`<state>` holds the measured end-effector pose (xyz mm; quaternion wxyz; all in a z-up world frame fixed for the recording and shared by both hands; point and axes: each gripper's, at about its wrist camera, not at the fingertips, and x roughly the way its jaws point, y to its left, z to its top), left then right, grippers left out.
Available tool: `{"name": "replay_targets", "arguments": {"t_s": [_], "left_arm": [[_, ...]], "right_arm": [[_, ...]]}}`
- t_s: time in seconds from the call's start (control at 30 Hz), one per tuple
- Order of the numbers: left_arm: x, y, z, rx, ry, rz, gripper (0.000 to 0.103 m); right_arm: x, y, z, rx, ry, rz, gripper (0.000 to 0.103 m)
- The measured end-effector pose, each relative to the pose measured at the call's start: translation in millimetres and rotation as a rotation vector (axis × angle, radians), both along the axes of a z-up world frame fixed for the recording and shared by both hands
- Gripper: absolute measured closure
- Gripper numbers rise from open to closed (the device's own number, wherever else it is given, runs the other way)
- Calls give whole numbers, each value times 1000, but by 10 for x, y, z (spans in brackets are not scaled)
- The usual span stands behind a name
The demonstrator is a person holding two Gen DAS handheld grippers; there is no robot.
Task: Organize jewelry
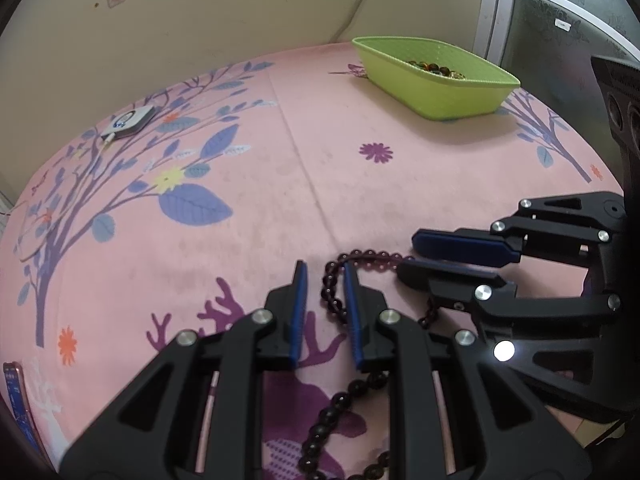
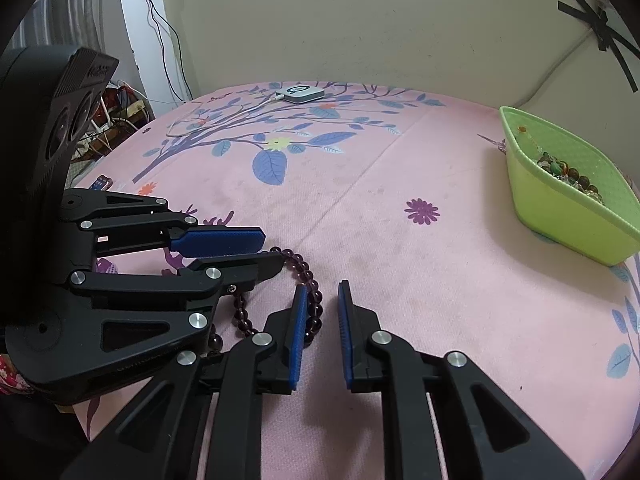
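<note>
A dark purple bead necklace [image 1: 332,292] lies on the pink floral cloth [image 1: 280,160]. My left gripper [image 1: 325,270] is open, and a strand of the beads runs between its blue pads. My right gripper [image 1: 406,254] comes in from the right, open, its tips at the far end of the strand. In the right wrist view the necklace [image 2: 308,276] curls past my right gripper's left finger; my right gripper [image 2: 322,290] is open with nothing between its pads. My left gripper [image 2: 272,246] lies to the left, over the beads. A green basket [image 1: 436,76] holds several beads [image 2: 568,170].
A small white device [image 2: 300,93] with a cable lies at the far side of the cloth. A phone [image 1: 16,400] lies at the near left edge. Walls stand behind the cloth, and cables hang at the far left [image 2: 160,32].
</note>
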<state>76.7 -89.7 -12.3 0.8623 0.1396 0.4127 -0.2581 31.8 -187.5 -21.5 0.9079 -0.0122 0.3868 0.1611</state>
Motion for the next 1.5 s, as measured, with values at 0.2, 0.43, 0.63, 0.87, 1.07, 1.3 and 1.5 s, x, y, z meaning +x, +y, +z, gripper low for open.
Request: {"name": "replay_targets", "arguments": {"t_s": [0.2,0.43,0.63,0.87,1.07,1.3,1.5], "left_arm": [[2,16,0,-7,0,-2,85],[-10,29,-3,-33,-9,0,85],[-13,60,-9,-62,-6,9,85],[-1,88,-9,-83,0,11,85],[-3,93,-9,-89,0,19,85],[-2,101,-9,-91,-1,19,85],[-14,98,-7,-82,-12,21,85]], "right_arm": [[11,-29,-1,14,4,-14,103],[-10,-13,-3,9,-1,-29,95],[-26,-25,-5,24,2,-36,86],[-24,-23,-11,36,5,-34,83],[-17,-17,-14,39,4,-43,82],[-22,-20,-14,38,3,-54,82],[-18,-14,-14,12,-2,-87,82]]}}
